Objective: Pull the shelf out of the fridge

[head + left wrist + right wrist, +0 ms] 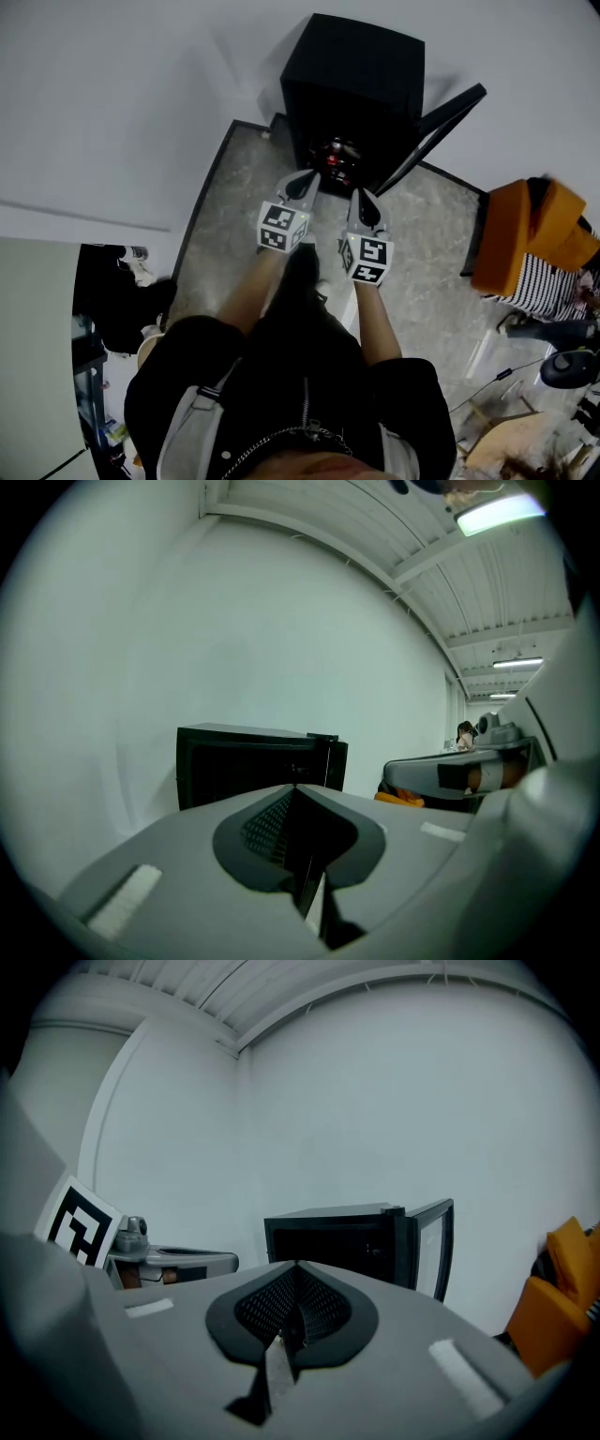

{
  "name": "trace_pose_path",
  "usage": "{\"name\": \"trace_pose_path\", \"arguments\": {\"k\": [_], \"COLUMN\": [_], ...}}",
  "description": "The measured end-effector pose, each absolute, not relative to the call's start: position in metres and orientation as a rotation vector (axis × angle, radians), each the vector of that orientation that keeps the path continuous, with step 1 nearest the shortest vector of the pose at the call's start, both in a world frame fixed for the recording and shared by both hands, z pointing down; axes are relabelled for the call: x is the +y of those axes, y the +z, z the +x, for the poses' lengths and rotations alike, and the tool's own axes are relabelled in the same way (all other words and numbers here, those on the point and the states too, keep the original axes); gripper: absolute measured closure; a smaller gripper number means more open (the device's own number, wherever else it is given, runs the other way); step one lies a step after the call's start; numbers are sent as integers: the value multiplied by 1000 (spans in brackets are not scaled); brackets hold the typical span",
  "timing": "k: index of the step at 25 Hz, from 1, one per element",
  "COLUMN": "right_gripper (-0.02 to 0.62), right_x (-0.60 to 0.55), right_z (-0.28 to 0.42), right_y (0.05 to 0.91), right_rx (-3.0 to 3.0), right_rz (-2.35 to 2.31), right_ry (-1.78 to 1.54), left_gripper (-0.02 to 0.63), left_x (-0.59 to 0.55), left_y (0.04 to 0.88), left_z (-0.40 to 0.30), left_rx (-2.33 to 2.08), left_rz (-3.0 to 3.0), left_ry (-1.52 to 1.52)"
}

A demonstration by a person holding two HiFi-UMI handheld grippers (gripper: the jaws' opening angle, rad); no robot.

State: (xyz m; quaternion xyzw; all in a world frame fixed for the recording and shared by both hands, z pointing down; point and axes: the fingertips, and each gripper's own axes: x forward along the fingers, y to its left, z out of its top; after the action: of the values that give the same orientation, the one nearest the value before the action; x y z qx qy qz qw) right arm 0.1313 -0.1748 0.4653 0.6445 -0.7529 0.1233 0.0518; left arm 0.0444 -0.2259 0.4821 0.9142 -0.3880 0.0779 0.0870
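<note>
head view: my left tongs (307, 178) and right tongs (361, 197), both closed and empty, poised before the open fridge (356, 66), shelf lost in its dark interior; arriving shut, they'd likely bump, not grip.

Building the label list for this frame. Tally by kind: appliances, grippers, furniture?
Black fridge, door open: 1
Grippers: 2 (left gripper, right gripper, both shut, nothing between the jaws)
Orange seat: 1
Total: 4
</note>
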Motion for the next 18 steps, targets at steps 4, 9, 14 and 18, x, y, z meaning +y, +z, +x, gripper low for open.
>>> {"name": "trace_pose_path", "arguments": {"k": [4, 9, 14, 18], "right_gripper": [592, 592, 594, 594], "right_x": [-199, -225, -253, -276], "right_z": [131, 135, 155, 159], "right_y": [471, 481, 491, 497], "right_rx": [-2270, -2231, -2182, -2163], "right_rz": [1947, 1941, 1979, 1970], "right_ry": [371, 362, 358, 335], "left_gripper": [597, 597, 597, 597], "left_x": [-247, -272, -303, -329], "left_y": [492, 500, 510, 512], "left_z": [48, 53, 57, 54], "left_rx": [-1129, -1089, -1129, -1189], "left_rz": [2727, 2720, 2712, 2653], "left_ry": [251, 231, 233, 167]}}
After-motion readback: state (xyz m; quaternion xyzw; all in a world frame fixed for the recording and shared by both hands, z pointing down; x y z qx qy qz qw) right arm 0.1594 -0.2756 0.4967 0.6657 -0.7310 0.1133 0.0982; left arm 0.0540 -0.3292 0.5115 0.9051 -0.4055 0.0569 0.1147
